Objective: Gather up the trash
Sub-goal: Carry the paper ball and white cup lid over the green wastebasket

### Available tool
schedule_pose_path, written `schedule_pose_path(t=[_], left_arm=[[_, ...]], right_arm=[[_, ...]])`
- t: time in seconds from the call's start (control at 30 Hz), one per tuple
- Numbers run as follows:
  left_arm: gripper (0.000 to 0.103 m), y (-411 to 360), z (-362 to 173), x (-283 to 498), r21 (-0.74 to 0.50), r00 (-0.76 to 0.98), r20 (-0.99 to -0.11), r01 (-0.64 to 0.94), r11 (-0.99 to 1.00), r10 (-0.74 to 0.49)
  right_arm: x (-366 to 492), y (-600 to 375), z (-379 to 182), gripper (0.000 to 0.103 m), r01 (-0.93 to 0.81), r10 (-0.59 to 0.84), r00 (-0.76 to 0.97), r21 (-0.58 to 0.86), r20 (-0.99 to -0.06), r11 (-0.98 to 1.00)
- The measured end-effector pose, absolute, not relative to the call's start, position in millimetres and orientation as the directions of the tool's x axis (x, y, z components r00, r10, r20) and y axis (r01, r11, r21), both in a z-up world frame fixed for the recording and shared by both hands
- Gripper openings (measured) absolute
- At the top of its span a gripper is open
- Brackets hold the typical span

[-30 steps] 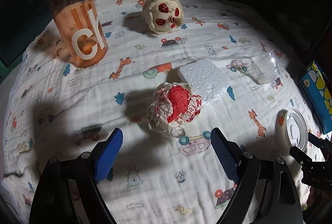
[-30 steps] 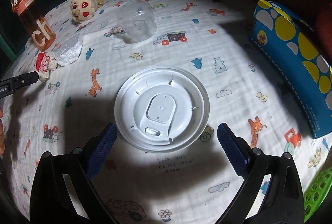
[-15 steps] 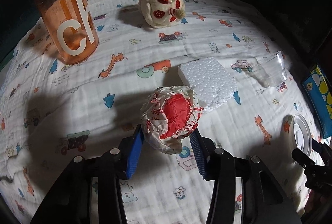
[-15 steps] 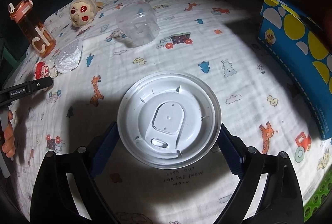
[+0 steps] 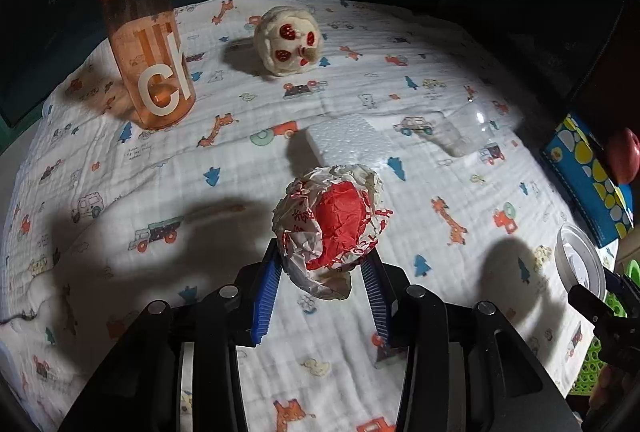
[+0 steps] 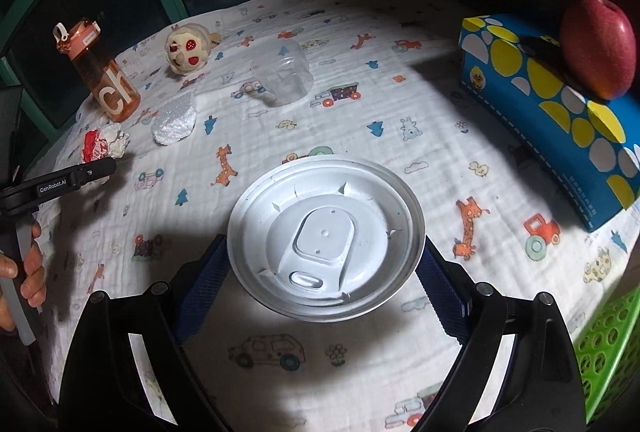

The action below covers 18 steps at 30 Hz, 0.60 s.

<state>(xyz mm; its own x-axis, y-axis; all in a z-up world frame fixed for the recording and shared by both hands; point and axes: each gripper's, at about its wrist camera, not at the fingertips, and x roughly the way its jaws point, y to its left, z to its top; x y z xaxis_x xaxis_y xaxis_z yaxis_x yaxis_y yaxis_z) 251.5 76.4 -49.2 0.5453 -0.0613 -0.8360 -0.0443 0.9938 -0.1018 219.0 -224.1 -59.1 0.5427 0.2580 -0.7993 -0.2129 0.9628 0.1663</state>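
While your left tongs (image 5: 320, 284) are closing on the crumpled wrapper (image 5: 330, 222), it may slip; your right tongs (image 6: 322, 272) pinch the lid (image 6: 326, 244) by its rim only.

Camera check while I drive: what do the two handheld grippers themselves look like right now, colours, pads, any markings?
Both match: the left gripper and right gripper have glossy black forked frames with round silver bolts, and each finger carries a blue ribbed pad. Seen from the right wrist, the left gripper's black side reads "GenRobot.AI" in white. No cables or sleeves are visible.
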Motion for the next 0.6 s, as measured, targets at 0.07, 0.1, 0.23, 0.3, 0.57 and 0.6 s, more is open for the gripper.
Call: schedule_pose_path(t=[0.07, 0.1, 0.23, 0.3, 0.57, 0.6], left_arm=[[0.039, 65, -43, 245, -0.103, 0.553, -0.83, -0.023, 0.994, -0.073], [0.039, 59, -39, 241, -0.109, 0.556, -0.827, -0.011, 0.994, -0.084], [0.039, 37, -28, 231, -0.116, 0.571, -0.813, 0.034, 0.993, -0.114], [0.039, 26, -21, 226, -0.12, 0.578, -0.806, 0.057, 0.991, -0.131], [0.039, -17, -2, 212, -0.125, 0.591, -0.786, 0.135, 0.983, -0.181], [0.039, -23, 0, 211, -0.125, 0.59, -0.785, 0.146, 0.981, -0.188]], right_arm=[[210, -231, -52, 0.089, -0.205, 0.254, 0.553, 0.166, -0.793, 0.965], [206, -234, -49, 0.089, -0.201, 0.253, 0.559, 0.167, -0.79, 0.965], [189, -250, -38, 0.089, -0.179, 0.233, 0.58, 0.158, -0.78, 0.971], [181, -260, -33, 0.089, -0.165, 0.225, 0.591, 0.157, -0.775, 0.974], [154, -296, -18, 0.089, -0.112, 0.197, 0.628, 0.163, -0.753, 0.98], [151, -300, -17, 0.089, -0.105, 0.192, 0.631, 0.163, -0.752, 0.981]])
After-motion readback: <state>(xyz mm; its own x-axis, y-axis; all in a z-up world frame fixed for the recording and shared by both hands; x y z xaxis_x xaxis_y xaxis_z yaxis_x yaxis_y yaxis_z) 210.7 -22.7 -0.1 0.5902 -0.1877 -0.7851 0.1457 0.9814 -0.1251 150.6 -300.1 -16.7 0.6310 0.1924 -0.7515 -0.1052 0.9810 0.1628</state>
